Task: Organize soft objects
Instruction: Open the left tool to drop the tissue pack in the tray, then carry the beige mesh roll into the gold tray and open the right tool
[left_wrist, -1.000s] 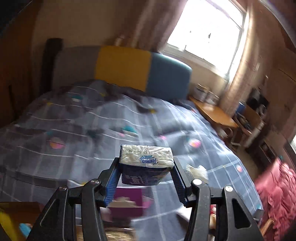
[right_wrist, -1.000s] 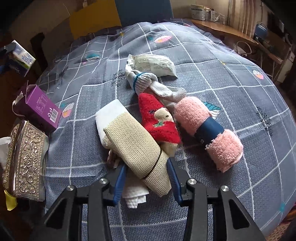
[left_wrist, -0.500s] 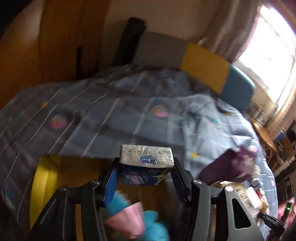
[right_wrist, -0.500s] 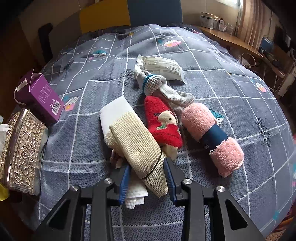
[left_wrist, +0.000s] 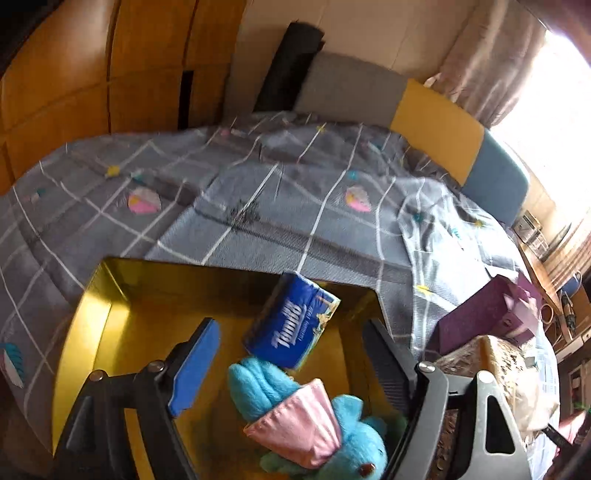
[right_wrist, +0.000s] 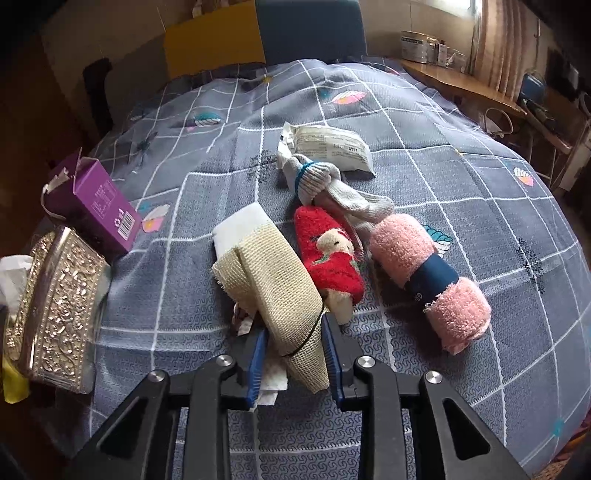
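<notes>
Half a second earlier the blue tissue pack (left_wrist: 291, 325) sat pinched between the left gripper (left_wrist: 291, 363)'s pads; now it lies free in the centre of the left wrist view, tilted against the far wall of the yellow box (left_wrist: 92, 325), and the jaws are spreading wide with nothing pressed between them. Below the pack, at lower centre, a blue plush toy (left_wrist: 317, 417) lies in the box. In the right wrist view the right gripper (right_wrist: 293, 363), at bottom centre, has narrowed since the earlier frame and now pinches the beige woven cloth (right_wrist: 273, 280). Beside the cloth toward the right lie a red sock (right_wrist: 328, 254) and a pink rolled towel (right_wrist: 432, 280). All rest on a grey checked bedspread (right_wrist: 461, 177); a purple carton (right_wrist: 99, 206) and an ornate silver box (right_wrist: 55, 306) sit at the left, and a wooden wardrobe (left_wrist: 92, 66) fills the upper left of the left wrist view.
</notes>
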